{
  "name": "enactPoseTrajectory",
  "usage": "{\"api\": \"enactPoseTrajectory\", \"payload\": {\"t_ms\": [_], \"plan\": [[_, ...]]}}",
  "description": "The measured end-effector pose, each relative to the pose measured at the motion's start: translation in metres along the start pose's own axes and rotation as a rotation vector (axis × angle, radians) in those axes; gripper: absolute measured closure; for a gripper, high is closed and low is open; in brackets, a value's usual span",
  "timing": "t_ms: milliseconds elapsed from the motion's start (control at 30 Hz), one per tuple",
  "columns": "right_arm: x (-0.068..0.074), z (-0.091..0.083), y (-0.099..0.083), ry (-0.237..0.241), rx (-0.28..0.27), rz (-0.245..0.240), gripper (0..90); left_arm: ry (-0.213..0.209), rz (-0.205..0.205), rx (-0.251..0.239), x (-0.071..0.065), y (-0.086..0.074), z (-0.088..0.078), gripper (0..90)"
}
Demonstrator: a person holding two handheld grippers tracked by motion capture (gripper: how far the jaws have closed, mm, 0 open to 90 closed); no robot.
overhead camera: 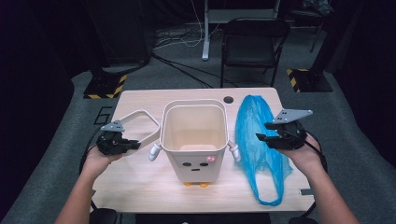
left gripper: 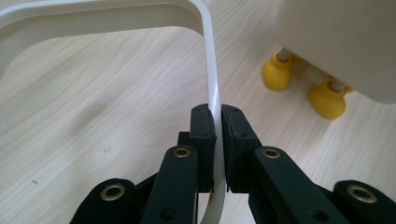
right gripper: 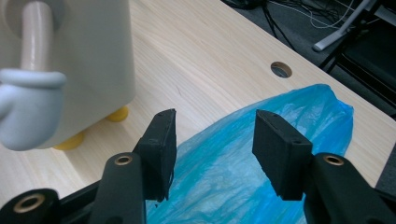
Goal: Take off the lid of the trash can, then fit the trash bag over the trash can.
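Near the counter's left edge, our left hand-held gripper [left gripper: 214,135] is clenched on the white rim ring [left gripper: 211,88]; our right hand-held gripper [right gripper: 212,149], released, hovers above the blue bag [overhead camera: 254,135] by the right edge.

- A cream rectangular ring frame [overhead camera: 140,122] with rounded corners is seen at 9 o'clock of the bin. It is tilted, with its near edge raised off the table. In the left gripper view its thin white rim [left gripper: 211,84] is clamped edge-on between two black pads.
- A translucent blue plastic bag [overhead camera: 258,140] is laid flat and crumpled at 3 o'clock of the bin. It stretches from its rounded far end at 12 o'clock to a looped handle at 6 o'clock by the near table edge. In the right gripper view its wrinkled film [right gripper: 219,168] is seen lying on the tabletop.
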State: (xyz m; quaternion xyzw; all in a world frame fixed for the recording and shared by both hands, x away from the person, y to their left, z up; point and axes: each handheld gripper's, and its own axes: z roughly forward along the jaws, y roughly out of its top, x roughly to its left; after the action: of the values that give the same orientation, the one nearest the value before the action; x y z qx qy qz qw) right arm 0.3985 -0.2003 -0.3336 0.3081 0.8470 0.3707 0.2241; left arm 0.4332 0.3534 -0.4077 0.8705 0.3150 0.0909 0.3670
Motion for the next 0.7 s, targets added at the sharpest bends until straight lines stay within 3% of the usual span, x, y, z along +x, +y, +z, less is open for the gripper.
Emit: {"api": "enactPoseTrajectory", "payload": {"t_ms": [233,700], "plan": [[0.000,0.005,-0.008,-0.024,0.002,-0.002,48.7,0.000,-0.016,0.002,0.003,-0.012,0.012,83.7],[-0.008,0.019,-0.025,-0.060,-0.005,0.061,43.0,0.000,-0.049,0.023,0.008,-0.038,0.032,83.5]]}}
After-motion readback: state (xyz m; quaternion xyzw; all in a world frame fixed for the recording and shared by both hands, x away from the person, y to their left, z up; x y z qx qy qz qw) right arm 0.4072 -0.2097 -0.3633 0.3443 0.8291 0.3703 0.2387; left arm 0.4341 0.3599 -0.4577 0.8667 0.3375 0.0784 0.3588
